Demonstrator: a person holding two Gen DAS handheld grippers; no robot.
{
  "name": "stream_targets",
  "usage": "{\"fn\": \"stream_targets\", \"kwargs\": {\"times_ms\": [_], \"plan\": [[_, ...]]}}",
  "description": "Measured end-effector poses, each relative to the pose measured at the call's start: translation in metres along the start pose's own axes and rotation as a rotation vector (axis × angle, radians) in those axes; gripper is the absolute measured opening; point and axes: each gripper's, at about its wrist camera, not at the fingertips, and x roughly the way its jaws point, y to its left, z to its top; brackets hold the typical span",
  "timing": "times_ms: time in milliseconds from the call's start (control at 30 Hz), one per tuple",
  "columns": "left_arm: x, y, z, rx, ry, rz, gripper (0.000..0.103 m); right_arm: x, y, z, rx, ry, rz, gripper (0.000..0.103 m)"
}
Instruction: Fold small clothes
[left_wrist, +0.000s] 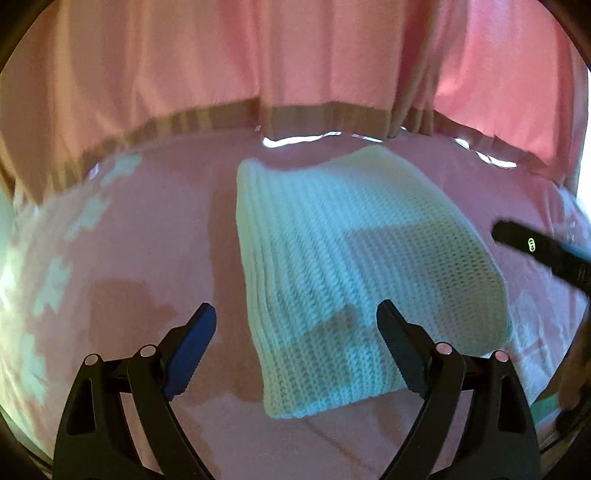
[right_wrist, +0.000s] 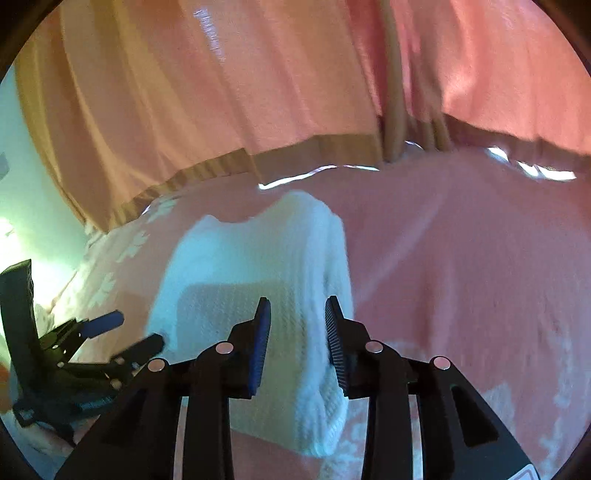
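A white knitted garment (left_wrist: 332, 266) lies folded on a pink bedspread (left_wrist: 147, 258). My left gripper (left_wrist: 295, 314) is open, its jaws wide apart, above the garment's near left edge. In the right wrist view the garment (right_wrist: 258, 266) lies ahead and below. My right gripper (right_wrist: 297, 310) is open, its jaws astride the garment's right side, which bulges up between them. The left gripper (right_wrist: 136, 330) shows at the left in that view, open beside the garment's left edge. Part of the right gripper's body (left_wrist: 543, 251) shows at the right edge of the left wrist view.
Pink curtains (left_wrist: 295, 55) hang behind the bed's far edge. The bedspread has white flower patterns at the left (left_wrist: 55, 277) and near right (right_wrist: 517, 406). A pale wall (right_wrist: 22, 206) stands at the far left.
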Motion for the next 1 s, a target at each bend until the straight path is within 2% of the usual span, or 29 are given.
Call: {"fn": "stream_targets", "kwargs": {"times_ms": [133,267,300,333,400,500,533,600,633,700,767,833,933,1000], "plan": [[0.006,-0.008,0.008,0.072,-0.013,0.034,0.087,0.035,0.003,0.027,-0.061,0.103,-0.001,0.034],[0.024,-0.002,0.006,0.061,-0.007,0.063,0.087,0.077,-0.010,0.028,-0.033,0.160,-0.019,0.037],[0.030,0.000,0.006,0.052,0.006,0.061,0.089,0.088,-0.011,0.027,-0.005,0.180,0.004,0.027],[0.032,0.000,0.006,0.050,0.014,0.057,0.089,0.091,-0.010,0.027,0.002,0.184,0.022,0.021],[0.033,0.002,0.009,0.046,0.009,0.056,0.089,0.084,0.002,0.030,-0.039,0.129,0.004,0.017],[0.035,0.005,0.014,0.022,0.013,0.049,0.089,0.062,0.010,0.037,-0.048,0.024,0.019,0.017],[0.037,0.007,0.015,0.010,0.019,0.043,0.090,0.065,0.008,0.038,-0.046,0.024,0.009,0.018],[0.041,0.007,0.017,-0.002,0.031,0.036,0.090,0.092,-0.001,0.029,-0.059,0.136,-0.033,0.025],[0.043,0.007,0.017,-0.005,0.037,0.031,0.090,0.100,-0.006,0.023,-0.037,0.155,-0.027,0.027],[0.044,0.005,0.016,0.000,0.037,0.042,0.090,0.089,-0.013,0.023,0.026,0.133,0.010,0.027],[0.043,0.004,0.015,0.005,0.030,0.050,0.090,0.068,-0.010,0.026,0.015,0.092,0.009,0.033],[0.041,0.003,0.014,0.004,0.028,0.052,0.090,0.044,-0.011,0.021,0.009,0.058,0.010,0.049],[0.036,0.005,0.012,-0.007,0.031,0.039,0.090,0.027,-0.023,-0.001,0.055,0.085,-0.013,0.053],[0.034,0.008,0.009,-0.025,0.048,0.015,0.090,0.030,-0.031,-0.015,0.126,0.138,0.024,0.056]]}}
